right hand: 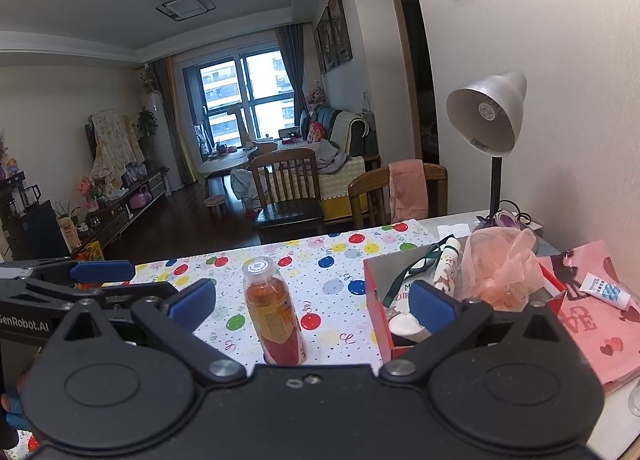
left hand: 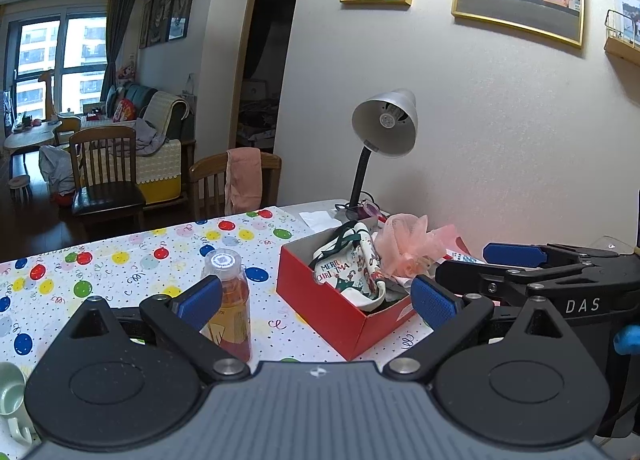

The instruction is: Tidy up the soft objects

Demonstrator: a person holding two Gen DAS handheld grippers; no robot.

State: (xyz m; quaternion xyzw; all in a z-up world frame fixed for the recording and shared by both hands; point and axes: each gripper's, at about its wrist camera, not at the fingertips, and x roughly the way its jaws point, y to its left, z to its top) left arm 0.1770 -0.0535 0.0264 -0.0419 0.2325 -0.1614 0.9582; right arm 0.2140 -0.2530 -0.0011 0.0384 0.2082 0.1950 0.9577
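Note:
A red box (left hand: 320,300) stands on the table and holds a white Christmas-print cloth (left hand: 352,272) and a pink mesh tulle piece (left hand: 404,244) at its far side. The box (right hand: 378,300), cloth (right hand: 404,292) and tulle (right hand: 500,260) also show in the right wrist view. My left gripper (left hand: 316,300) is open and empty, hovering in front of the box. My right gripper (right hand: 312,300) is open and empty, near the bottle and box. The right gripper (left hand: 516,256) also shows at the right of the left wrist view, and the left gripper (right hand: 100,272) at the left of the right wrist view.
An orange drink bottle (left hand: 230,300) stands upright left of the box on the balloon-print tablecloth (left hand: 120,264). A desk lamp (left hand: 384,127) stands at the wall. A pink bag (right hand: 600,320) with a white tube (right hand: 604,290) lies right of the box. A green mug (left hand: 10,400) sits at the left.

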